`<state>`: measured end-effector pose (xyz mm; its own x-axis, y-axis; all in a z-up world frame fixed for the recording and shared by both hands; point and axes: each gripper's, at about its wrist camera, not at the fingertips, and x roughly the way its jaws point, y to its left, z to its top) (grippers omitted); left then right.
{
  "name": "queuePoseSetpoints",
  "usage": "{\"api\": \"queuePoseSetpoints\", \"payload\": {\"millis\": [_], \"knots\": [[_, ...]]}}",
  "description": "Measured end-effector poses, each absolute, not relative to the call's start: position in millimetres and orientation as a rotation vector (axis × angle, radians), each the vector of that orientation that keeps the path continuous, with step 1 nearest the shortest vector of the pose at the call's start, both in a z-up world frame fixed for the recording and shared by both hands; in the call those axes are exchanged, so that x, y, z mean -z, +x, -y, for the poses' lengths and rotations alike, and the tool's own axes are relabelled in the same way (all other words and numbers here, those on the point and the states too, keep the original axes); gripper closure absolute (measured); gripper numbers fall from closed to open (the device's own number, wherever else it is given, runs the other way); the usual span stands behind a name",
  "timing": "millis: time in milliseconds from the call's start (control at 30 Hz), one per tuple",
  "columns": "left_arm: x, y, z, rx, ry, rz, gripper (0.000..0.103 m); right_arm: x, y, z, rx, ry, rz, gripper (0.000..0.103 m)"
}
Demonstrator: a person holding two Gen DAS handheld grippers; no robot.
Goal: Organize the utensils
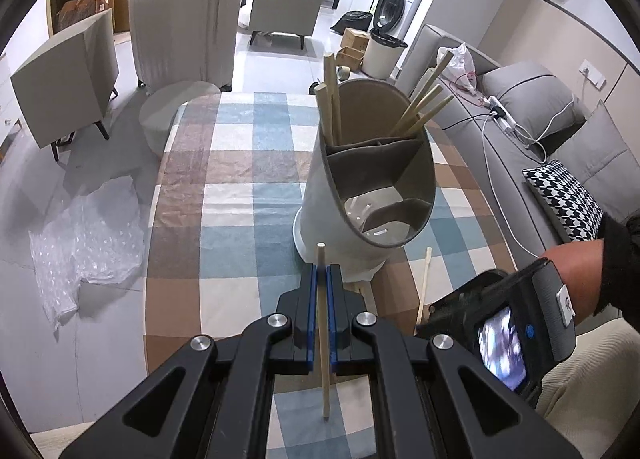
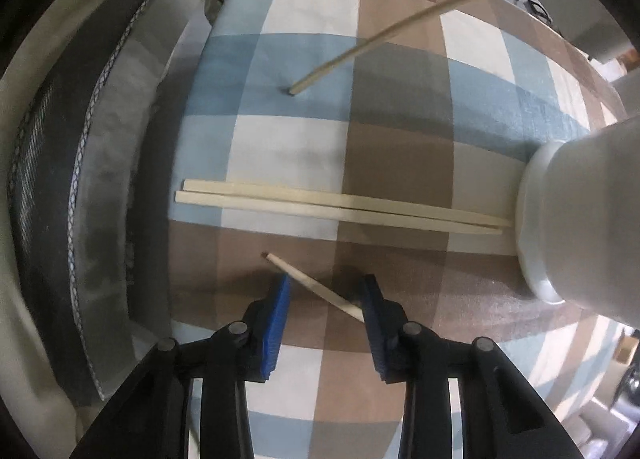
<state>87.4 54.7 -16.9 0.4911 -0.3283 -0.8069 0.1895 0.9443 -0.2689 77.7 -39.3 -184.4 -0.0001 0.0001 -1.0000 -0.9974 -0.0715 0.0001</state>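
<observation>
- Pinching one chopstick [image 1: 322, 323] in the left gripper [image 1: 322, 275]: blue pads pressed together on it, thin tip poking out past the fingertips toward the holder [image 1: 320, 195], butt end trailing back under the gripper body.
- Holder is sitting on the checked tablecloth [image 1: 240, 163] just ahead of the left gripper, slanted mouth facing this way; rear compartments are already holding several chopsticks [image 1: 416, 111], the front one is looking empty. Likely lining the stick up lengthwise with the fingers so it can go in tip-first.
- Right gripper [image 2: 326, 295] is pointing straight down at the cloth with fingers spread; no pad is pressing on anything.
- A loose chopstick [image 2: 316, 286] is lying slanted across the gap between the right fingers, one end out past the left pad, the other running behind the right pad; contact there is unclear.
- Two more chopsticks [image 2: 340, 205] are lying side by side just beyond the right fingertips, thin ends touching or nearly touching the holder's base.
- Judging the right hand is straddling the slanted stick to grab it next.
</observation>
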Motion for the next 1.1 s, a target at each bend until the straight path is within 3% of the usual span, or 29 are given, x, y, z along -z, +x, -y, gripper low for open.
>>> {"api": "queuePoseSetpoints", "payload": {"millis": [67, 133, 367, 667, 1100], "knots": [[17.8, 86.9, -55.2, 0.312, -0.152, -1.015, 0.103, 182.2, 94.0, 43.2, -1.200, -1.113, -1.205, 0.089], [18.3, 86.9, -54.9, 0.305, -0.150, -1.017, 0.103, 181.2, 102.2, 50.3, -1.144, -1.002, -1.208, 0.098], [13.3, 80.1, -45.1, 0.308, -0.121, -1.002, 0.103, 173.0, 111.0, 83.9, -0.933, -0.612, -1.209, 0.099], [2.7, 71.7, -40.6, 0.301, -0.134, -0.993, 0.103, 119.3, 113.9, 130.8, -0.724, -0.094, -1.079, 0.099], [-8.2, 57.4, -31.1, 0.313, -0.099, -0.990, 0.103, 78.0, 87.5, 125.6, -0.621, 0.194, -0.895, 0.103]]}}
